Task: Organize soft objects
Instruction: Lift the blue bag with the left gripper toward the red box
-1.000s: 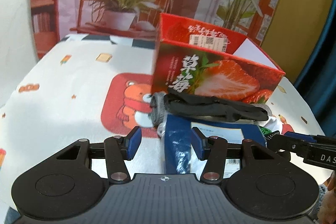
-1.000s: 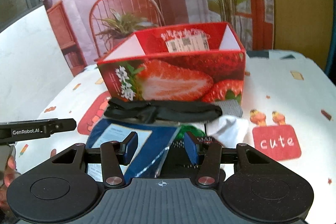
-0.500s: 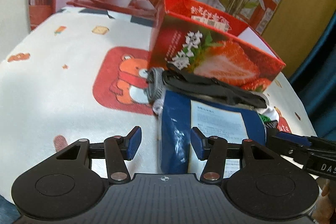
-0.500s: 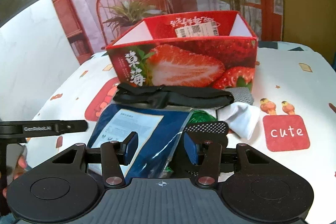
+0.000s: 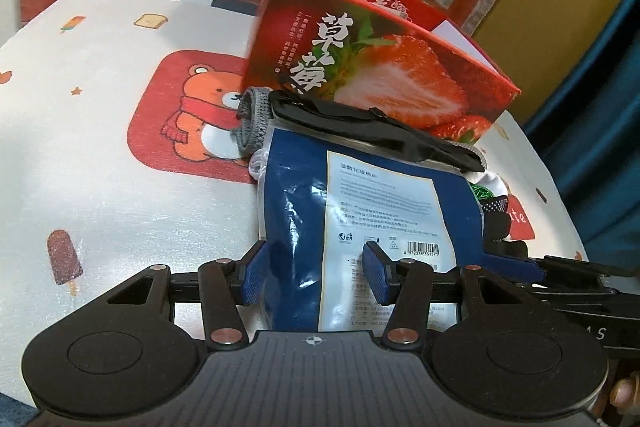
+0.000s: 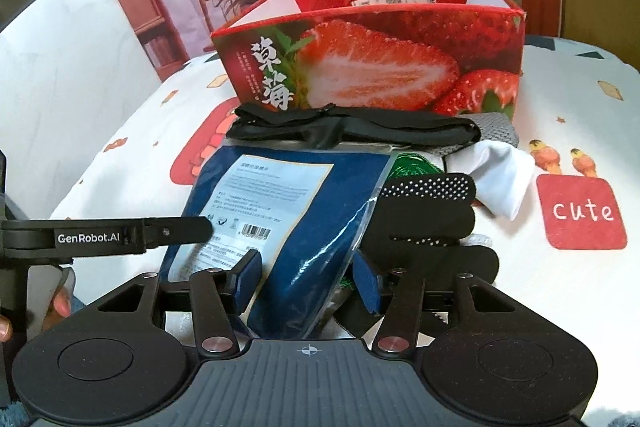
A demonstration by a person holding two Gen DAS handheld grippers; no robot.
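Observation:
A blue plastic pouch (image 5: 360, 211) with a white label lies slanted on a pile of soft things in front of the red strawberry box (image 5: 384, 75). My left gripper (image 5: 317, 277) is low over the pouch's near end, open, pads on either side of it without pressing. My right gripper (image 6: 307, 283) straddles the pouch's (image 6: 288, 211) right edge; its jaws are opening and nothing is pinched. A black fabric band (image 6: 352, 129) lies across the pouch's far end. A black dotted glove (image 6: 428, 203) sits just right of the pouch.
A grey knit piece (image 5: 250, 123), a white cloth (image 6: 500, 179) and green mesh (image 6: 412, 167) poke out of the pile. The box (image 6: 380, 59) is open on top. The patterned tablecloth (image 5: 120, 155) spreads left. The left gripper's finger (image 6: 176, 231) reaches in from the left.
Both grippers have sunk and tipped down towards the pouch. Its near end now sits between each pair of fingers. The pile has not shifted.

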